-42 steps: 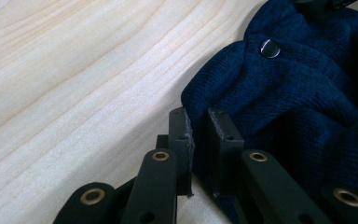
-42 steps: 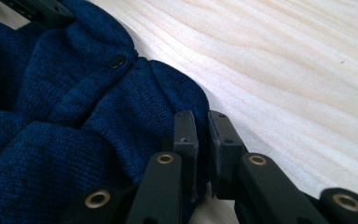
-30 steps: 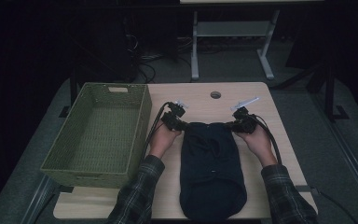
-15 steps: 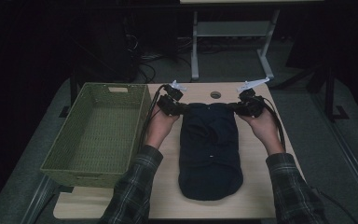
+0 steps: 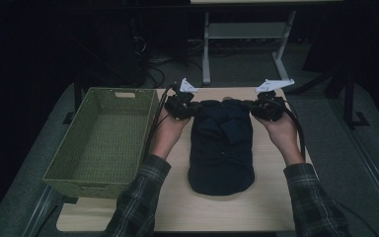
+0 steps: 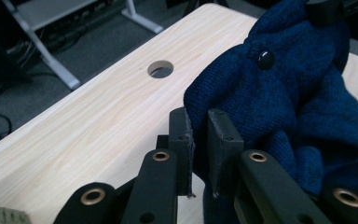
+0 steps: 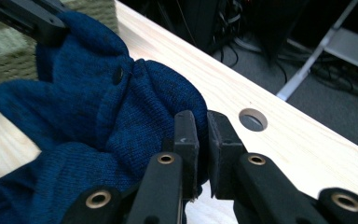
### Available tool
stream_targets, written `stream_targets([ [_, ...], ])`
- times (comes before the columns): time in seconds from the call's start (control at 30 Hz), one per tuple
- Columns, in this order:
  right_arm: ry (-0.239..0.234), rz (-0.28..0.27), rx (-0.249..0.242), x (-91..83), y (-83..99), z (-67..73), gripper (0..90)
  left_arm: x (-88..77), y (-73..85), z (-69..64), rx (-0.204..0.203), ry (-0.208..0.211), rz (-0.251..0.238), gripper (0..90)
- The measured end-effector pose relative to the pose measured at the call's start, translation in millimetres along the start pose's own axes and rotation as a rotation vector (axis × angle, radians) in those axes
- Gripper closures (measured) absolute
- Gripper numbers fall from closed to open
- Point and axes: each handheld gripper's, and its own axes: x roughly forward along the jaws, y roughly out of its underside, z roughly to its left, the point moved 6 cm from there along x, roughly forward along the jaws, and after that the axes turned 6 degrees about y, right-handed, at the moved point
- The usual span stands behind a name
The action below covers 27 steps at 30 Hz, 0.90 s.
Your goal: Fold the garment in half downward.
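while both tongs pinch it | sweater [image 5: 222, 143] long axis runs near-to-far

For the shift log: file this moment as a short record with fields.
held item: dark blue knitted garment with a black button, top edge lifted, lower part lying on the table
left gripper: shut on the garment's top corner
right gripper: shut on the opposite top corner
surface: light wooden table with a round hole
nearby: olive-green woven basket, left of the garment, nothing visible inside
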Motion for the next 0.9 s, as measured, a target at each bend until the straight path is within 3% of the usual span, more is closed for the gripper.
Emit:
stream_targets([
  [0.33,-0.031,-0.049,-0.045,-24.3,17.5,24.0,82.3,-20.5,20.1,-26.1,0.025,0.049,-0.029,79.9],
  [0.4,-0.038,-0.048,-0.039,-26.6,22.0,27.8,82.2,-22.3,23.8,-30.2,0.042,0.049,-0.022,79.8],
  [0.9,-0.076,-0.057,-0.017,-43.4,51.6,51.8,80.0,-33.1,50.3,-56.9,0.044,0.103,-0.012,78.2],
])
